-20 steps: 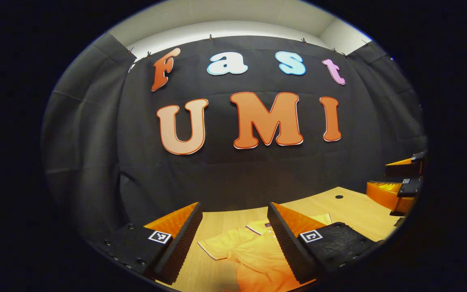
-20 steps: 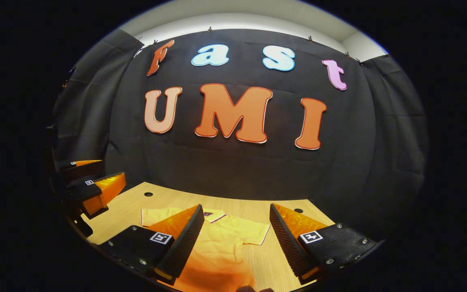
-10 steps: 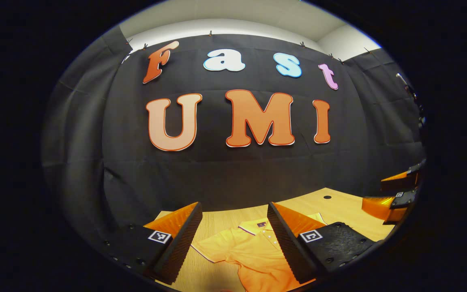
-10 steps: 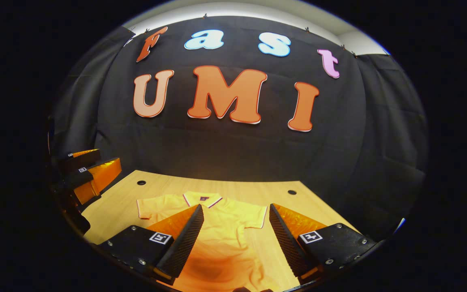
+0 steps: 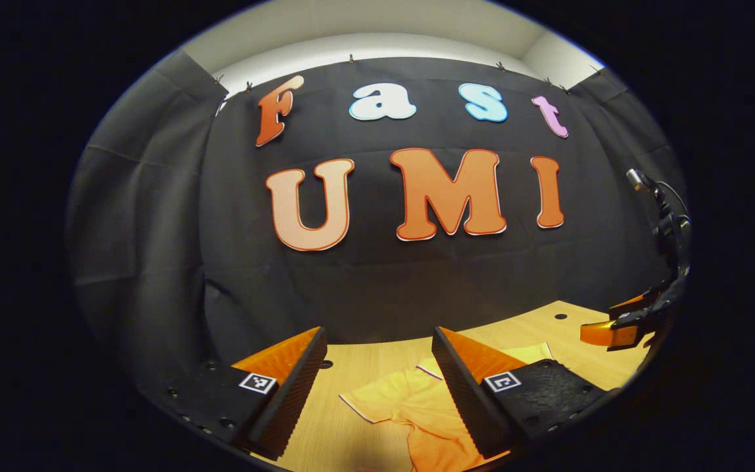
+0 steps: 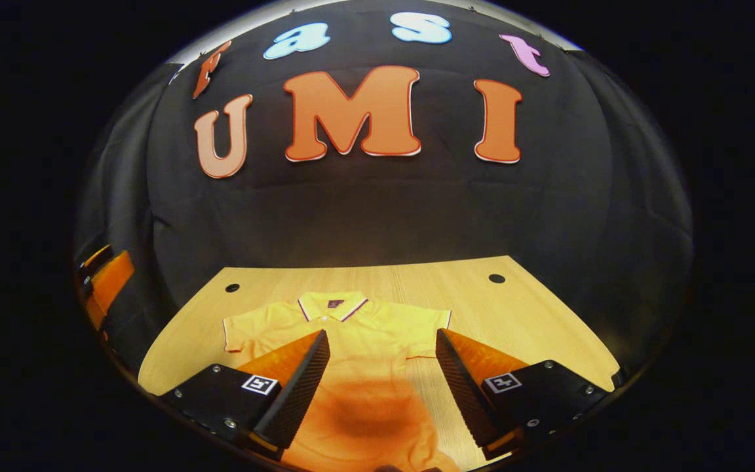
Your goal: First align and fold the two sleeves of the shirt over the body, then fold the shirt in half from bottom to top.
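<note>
One yellow shirt (image 6: 351, 328) lies flat on the wooden table (image 6: 535, 321).

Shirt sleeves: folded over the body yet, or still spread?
Spread. The shirt lies flat on the table, both short sleeves out sideways, collar showing.

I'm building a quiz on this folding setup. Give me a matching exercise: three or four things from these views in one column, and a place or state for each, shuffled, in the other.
Things:
1. shirt
2. collar
3. right tool
4. table

Places or states:
A. open, above the shirt's body
B. bare wood with small dark holes near the back
C. lying flat, sleeves spread out, unfolded
D. at the shirt's far end, toward the wall

Pairs: 1-C, 2-D, 3-A, 4-B
</note>
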`<state>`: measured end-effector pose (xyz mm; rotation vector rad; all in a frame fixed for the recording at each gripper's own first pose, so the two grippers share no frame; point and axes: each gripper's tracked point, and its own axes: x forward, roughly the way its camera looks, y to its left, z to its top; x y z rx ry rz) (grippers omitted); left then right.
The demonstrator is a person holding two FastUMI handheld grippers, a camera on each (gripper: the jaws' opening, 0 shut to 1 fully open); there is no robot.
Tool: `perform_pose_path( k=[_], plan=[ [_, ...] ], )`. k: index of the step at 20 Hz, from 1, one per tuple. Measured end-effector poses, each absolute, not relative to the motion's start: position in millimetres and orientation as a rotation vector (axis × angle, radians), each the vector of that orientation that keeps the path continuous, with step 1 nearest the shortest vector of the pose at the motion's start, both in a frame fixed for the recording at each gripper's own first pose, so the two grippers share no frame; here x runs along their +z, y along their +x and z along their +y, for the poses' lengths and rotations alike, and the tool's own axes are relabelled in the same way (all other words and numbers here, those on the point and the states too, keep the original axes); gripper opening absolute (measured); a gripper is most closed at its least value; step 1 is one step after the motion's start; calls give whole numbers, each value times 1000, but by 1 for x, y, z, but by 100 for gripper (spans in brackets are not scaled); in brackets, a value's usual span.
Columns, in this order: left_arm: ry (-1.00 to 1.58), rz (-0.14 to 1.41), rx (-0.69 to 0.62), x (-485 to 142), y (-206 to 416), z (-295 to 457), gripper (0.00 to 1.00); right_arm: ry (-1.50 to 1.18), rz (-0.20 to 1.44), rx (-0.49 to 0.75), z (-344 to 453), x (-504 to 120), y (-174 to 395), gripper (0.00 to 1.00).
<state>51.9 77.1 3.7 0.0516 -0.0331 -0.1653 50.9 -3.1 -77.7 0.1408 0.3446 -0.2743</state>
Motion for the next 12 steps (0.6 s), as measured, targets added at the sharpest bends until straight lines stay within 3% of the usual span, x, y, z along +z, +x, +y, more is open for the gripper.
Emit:
perform_pose_path(
  k=[12],
  plan=[
    [106, 57, 69, -15, 12, 80, 99, 191, 676, -221, -78, -173, 130, 99]
  ],
)
